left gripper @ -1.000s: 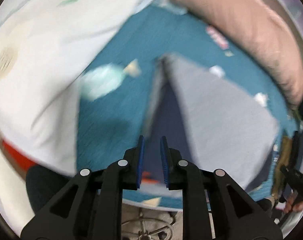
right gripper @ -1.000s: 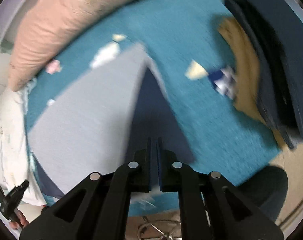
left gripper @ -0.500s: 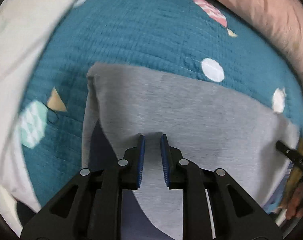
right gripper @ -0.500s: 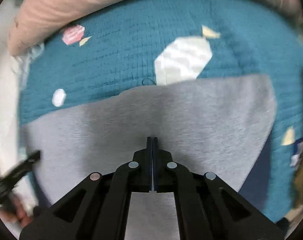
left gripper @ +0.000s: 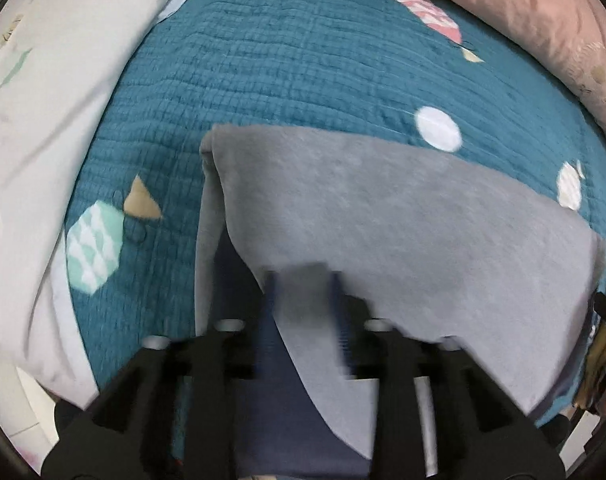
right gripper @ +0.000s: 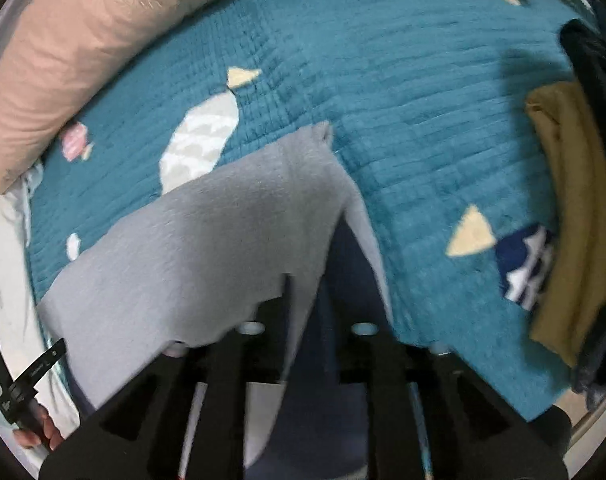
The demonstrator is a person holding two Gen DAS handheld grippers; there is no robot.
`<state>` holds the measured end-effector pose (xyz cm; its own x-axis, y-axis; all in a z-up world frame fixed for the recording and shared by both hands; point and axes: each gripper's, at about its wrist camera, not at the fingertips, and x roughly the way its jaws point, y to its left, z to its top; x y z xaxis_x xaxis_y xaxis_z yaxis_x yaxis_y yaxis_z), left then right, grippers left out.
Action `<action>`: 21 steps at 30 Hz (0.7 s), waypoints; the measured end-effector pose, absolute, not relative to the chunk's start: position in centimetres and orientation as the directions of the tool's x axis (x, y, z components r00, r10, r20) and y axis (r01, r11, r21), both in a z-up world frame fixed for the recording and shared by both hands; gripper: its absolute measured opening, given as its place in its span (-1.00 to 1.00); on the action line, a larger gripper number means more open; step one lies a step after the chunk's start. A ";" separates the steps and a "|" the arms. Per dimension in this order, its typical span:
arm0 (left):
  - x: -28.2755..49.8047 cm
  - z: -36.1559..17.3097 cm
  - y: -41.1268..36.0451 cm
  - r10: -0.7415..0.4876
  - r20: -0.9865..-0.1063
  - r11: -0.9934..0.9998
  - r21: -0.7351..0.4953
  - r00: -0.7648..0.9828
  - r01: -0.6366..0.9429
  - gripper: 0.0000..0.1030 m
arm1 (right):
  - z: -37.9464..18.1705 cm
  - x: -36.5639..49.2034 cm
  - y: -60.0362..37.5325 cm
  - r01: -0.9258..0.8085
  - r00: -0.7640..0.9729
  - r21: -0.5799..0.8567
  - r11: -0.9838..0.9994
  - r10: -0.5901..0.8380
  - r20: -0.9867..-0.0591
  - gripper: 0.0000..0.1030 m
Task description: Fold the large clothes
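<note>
A large grey garment [left gripper: 383,216] with a dark navy inner side [left gripper: 239,276] lies folded over on a teal quilt [left gripper: 283,64]; it also shows in the right wrist view [right gripper: 207,240]. My left gripper [left gripper: 303,312] is open, its blue pads [left gripper: 265,320] spread over the garment's near edge. My right gripper [right gripper: 303,312] is open too, its fingers apart over the garment's right fold, with grey cloth draped across the left finger. Both grippers are motion-blurred.
A white pillow [left gripper: 43,120] lies to the left and a long pink pillow [left gripper: 543,20] along the back of the bed. A tan garment [right gripper: 575,216] and dark clothes [right gripper: 595,80] are piled at the right. The quilt's near edge [right gripper: 503,392] is close.
Both grippers opened: the left widened and the right, shut half a second ago, now stands apart. The views pulled back slightly, and the garment's corners show folded over.
</note>
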<state>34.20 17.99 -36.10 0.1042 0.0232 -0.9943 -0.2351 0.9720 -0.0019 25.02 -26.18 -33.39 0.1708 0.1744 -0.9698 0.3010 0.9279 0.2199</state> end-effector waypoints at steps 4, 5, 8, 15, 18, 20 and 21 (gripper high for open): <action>33.4 -34.2 16.4 -0.024 -0.988 0.975 -0.056 0.152 -0.213 -0.09 | -30.8 22.1 -28.1 0.305 0.239 0.196 0.932 0.124 -0.963 0.32; 33.2 -33.9 15.9 -0.027 -0.987 0.976 -0.060 0.156 -0.208 -0.01 | -30.3 21.3 -28.7 0.302 0.255 0.204 0.931 0.128 -0.958 0.39; 32.4 -33.1 14.1 -0.025 -0.985 0.981 -0.057 0.172 -0.183 0.15 | -30.2 19.7 -29.9 0.284 0.280 0.236 0.929 0.155 -0.947 0.65; 29.1 -33.0 10.6 -0.039 -0.986 0.990 -0.060 0.162 -0.130 0.37 | -33.9 17.5 -31.3 0.302 0.226 0.423 0.854 0.367 -0.902 0.69; 27.0 -32.9 10.3 -0.059 -0.989 0.990 -0.076 0.139 -0.121 0.37 | -36.0 16.0 -31.8 0.342 0.182 0.486 0.804 0.451 -0.874 0.69; 26.3 -33.1 10.3 -0.108 -0.988 0.983 -0.124 0.114 -0.138 0.37 | -37.6 15.0 -31.7 0.351 0.156 0.571 0.742 0.555 -0.817 0.60; 25.9 -33.1 10.3 -0.126 -0.986 0.980 -0.141 0.107 -0.144 0.37 | -38.3 14.6 -31.6 0.362 0.140 0.596 0.717 0.590 -0.795 0.56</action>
